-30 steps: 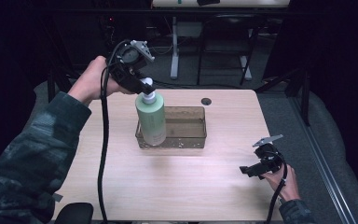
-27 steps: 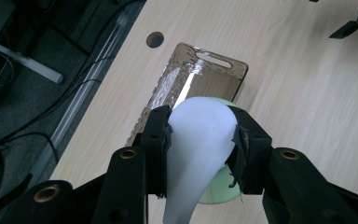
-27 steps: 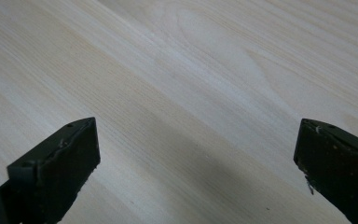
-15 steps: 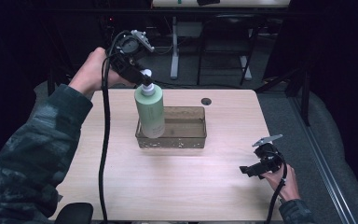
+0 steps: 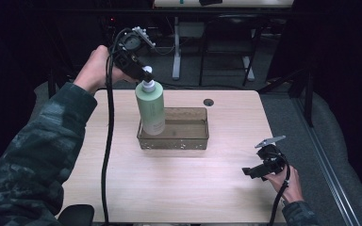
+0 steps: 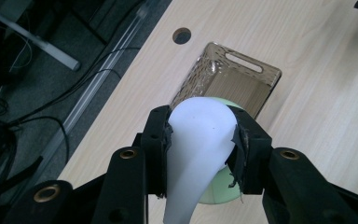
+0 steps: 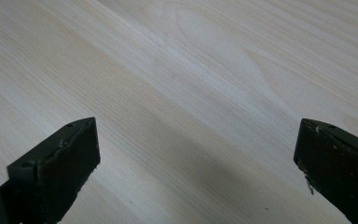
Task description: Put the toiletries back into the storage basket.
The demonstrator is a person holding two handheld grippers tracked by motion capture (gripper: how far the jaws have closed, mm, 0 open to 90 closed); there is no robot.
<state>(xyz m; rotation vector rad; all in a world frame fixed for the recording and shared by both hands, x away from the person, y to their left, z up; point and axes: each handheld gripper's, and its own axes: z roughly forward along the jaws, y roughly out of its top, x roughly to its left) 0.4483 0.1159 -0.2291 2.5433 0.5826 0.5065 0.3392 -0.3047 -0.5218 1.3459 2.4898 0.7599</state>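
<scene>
A green pump bottle [image 5: 151, 110] stands in a translucent brown tray [image 5: 188, 141] on a pale wooden table [image 5: 179, 183], its white pump head clamped by the left gripper [image 6: 203, 140].

The bottle sits upright at the tray's left end. A round cable hole [image 5: 209, 102] marks the tabletop behind. The right gripper [image 5: 257, 169], jaws spread wide, hovers over bare wood near the front right corner. Dark flooring, loose cables and another table's legs [image 5: 176, 52] lie beyond.

Your left gripper view: bottle [image 6: 214, 196] body hidden beneath pump head [image 6: 200, 135] | tray [image 6: 242, 79] near end covered | pump spout cut off.
</scene>
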